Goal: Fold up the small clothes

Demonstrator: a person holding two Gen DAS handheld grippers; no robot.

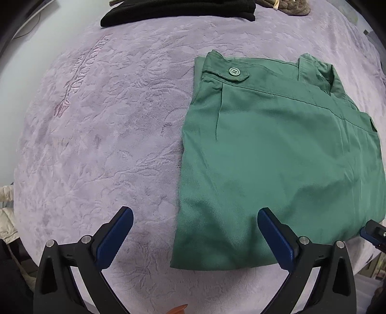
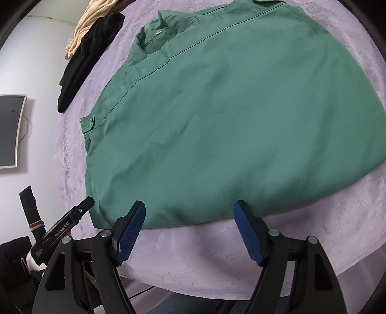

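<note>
Item: green shirt [image 1: 277, 169], buttoned tab and collar at its far end, lying partly folded into a rough rectangle on a bed covered by a lilac embossed blanket [image 1: 108, 145]. It sits toward the near edge of the bed, its hem just short of that edge, the back panel uppermost and fairly smooth.

Left gripper [image 1: 195, 231]: jaws released and wide apart, holding nothing, hovering over the near left corner of the shirt, one finger over bare blanket, the other over cloth.

Right gripper [image 2: 189, 224]: jaws likewise spread and empty, poised at the hem, its fingertips just at the cloth's near edge.

Also present: a black garment [image 1: 178, 10] and a brownish one [image 1: 289, 7] heaped at the far edge of the bed; a dark wall screen [image 2: 9, 130] to one side.

Step in hand, by my reckoning: between folds, the sides seemingly turned in, the lengthwise fold not yet made. The next move likely calls for both grippers to pinch the hem corners and carry them up toward the collar evenly, so the layers beneath do not slip.
</note>
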